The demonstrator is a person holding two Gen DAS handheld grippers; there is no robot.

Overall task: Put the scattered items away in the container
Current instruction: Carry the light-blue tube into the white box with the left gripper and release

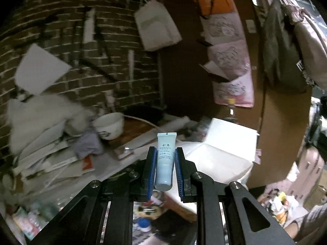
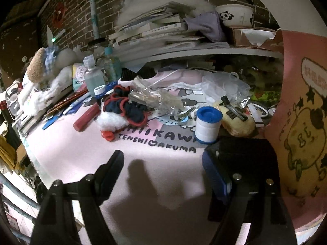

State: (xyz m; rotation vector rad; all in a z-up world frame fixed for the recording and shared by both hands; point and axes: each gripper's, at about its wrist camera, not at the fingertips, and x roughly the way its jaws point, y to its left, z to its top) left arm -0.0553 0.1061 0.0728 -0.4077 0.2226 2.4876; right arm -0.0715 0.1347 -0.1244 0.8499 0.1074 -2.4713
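My left gripper (image 1: 165, 153) is shut on a pale blue tube (image 1: 165, 159) and holds it upright in the air, its crimped end up. A white open box (image 1: 222, 153) lies just behind and to the right of it. My right gripper (image 2: 163, 159) is open and empty, low over a pink printed mat (image 2: 143, 173). Scattered on the mat ahead of it are a blue-capped white roll (image 2: 208, 124), a red tube (image 2: 86, 117), a navy and red cloth with white fluff (image 2: 124, 110), a crumpled clear wrapper (image 2: 157, 98) and a yellow sponge with a black clip (image 2: 237, 118).
A pink printed bag (image 2: 302, 122) stands close on the right. Clear bottles (image 2: 93, 77) and a plush toy (image 2: 38, 69) crowd the left. A shelf (image 2: 204, 51) carries stacked books (image 2: 155, 28), a panda bowl (image 2: 235, 16) and a brick wall behind. Bags hang on the wall in the left wrist view (image 1: 231, 61).
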